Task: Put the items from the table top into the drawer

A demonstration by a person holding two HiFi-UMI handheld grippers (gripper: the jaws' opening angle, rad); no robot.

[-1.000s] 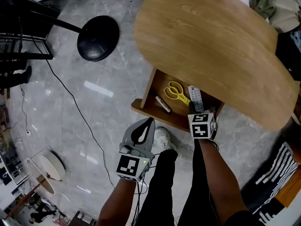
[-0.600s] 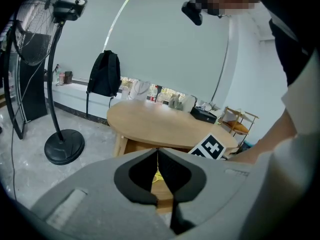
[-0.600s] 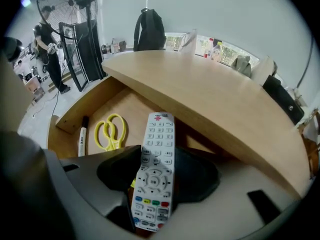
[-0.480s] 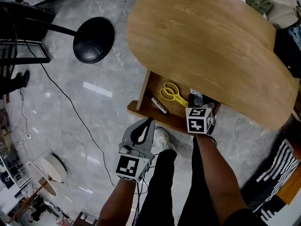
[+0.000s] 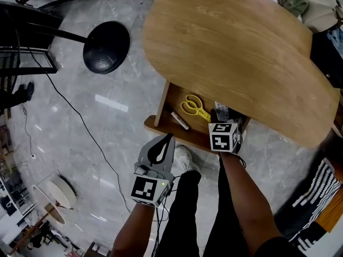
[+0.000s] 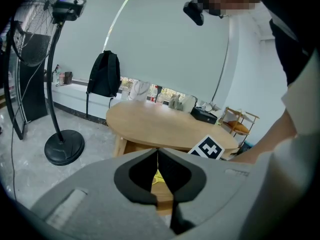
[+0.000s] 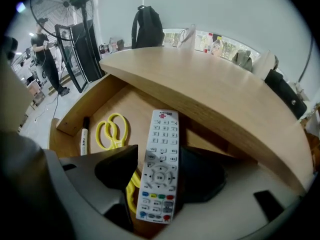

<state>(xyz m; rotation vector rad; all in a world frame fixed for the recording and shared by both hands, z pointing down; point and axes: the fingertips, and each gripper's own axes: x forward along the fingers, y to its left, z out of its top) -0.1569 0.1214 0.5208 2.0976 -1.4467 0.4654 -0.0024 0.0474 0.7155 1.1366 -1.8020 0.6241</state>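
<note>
Right gripper (image 7: 156,179) is standing over the drawer (image 5: 161,123), its jaws just opening around the remote (image 7: 162,134), which is lying by the drawer's right edge. Left gripper (image 6: 158,151) is hanging closed and empty.

Marker (image 5: 179,120), scissors (image 5: 194,107), remote (image 5: 221,110) left-to-right in drawer (image 5: 161,127) under tabletop (image 5: 230,47)

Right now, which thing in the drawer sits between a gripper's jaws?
The white remote, between the right gripper's jaws, which have just been opening. The yellow scissors and marker lie to its left.
</note>
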